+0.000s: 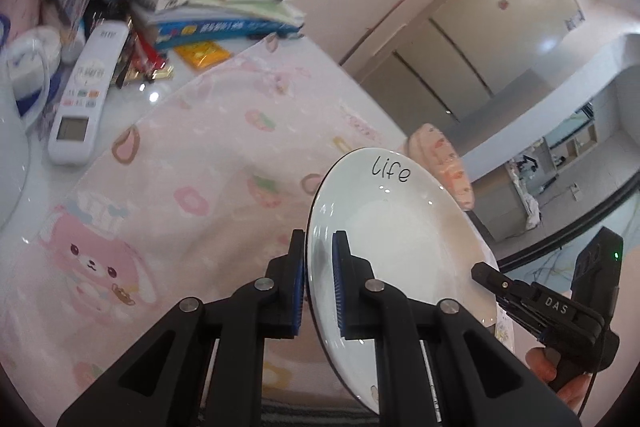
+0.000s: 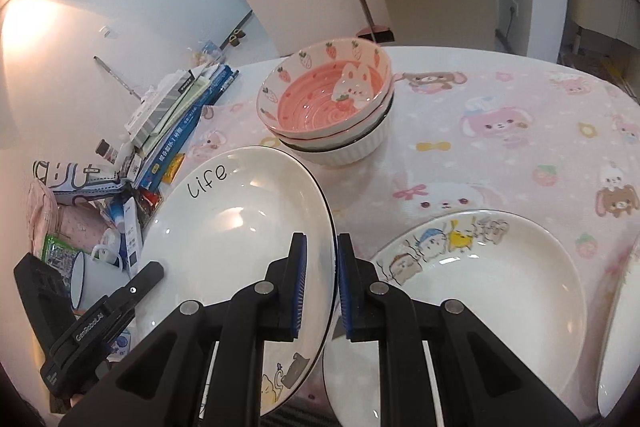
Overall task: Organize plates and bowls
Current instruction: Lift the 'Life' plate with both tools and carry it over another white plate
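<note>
Gripping "Life" plate (image 2: 240, 227) by opposite rims: left tongs (image 1: 319, 283) & right tongs (image 2: 321, 287) both clamped on it. Glazed, slippery, breakable; rim hold w/ steady pressure.

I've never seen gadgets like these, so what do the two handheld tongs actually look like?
Both the left tongs and right tongs are matte black, with angular arms joined by round silver pins and blue ribbed pads inside each finger. One body reads "DAS", the other "GenRobot.AI". A small green light glows on the right one, and a thin black cable trails beneath it.

Bare tablecloth (image 2: 500, 163) right of stacked bowls (image 2: 332, 107); clutter (image 2: 168, 115) leftward
</note>
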Demonstrator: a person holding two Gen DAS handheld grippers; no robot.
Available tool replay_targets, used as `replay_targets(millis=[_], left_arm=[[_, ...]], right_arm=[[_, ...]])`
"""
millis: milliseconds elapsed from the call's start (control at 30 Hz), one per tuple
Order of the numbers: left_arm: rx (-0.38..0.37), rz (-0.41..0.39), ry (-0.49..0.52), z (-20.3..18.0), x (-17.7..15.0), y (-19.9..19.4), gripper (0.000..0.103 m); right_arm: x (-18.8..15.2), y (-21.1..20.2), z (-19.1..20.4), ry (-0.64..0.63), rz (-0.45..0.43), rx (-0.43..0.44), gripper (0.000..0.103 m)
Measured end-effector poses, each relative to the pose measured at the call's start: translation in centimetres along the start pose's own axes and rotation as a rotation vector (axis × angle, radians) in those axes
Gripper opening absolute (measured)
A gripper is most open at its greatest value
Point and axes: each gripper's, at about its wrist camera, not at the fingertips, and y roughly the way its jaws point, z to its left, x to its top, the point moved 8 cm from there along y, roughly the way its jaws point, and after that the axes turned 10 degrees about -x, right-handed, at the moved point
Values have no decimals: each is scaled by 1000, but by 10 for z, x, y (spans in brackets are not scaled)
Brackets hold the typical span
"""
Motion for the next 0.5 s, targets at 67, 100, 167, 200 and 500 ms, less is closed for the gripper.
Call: replay_targets(millis=[67, 100, 167, 200, 500], left_arm=[[11, -13, 54, -15, 0, -8, 8], [15, -12, 65, -21, -1, -11, 9], [-20, -15, 68, -34, -2, -18, 9], [-36, -13, 70, -39, -3, -20, 9], [-126, -43, 173, -112, -12, -51, 9]], right_arm=[[-1, -16, -1, -10, -20, 8, 16], [-2, -27, -3, -16, -31, 13, 16], [-2, -46, -7, -20, -56, 10, 16], [-2, -58, -10, -24, -75, 13, 16], [-7, -144, -42, 7, -211, 29, 17]])
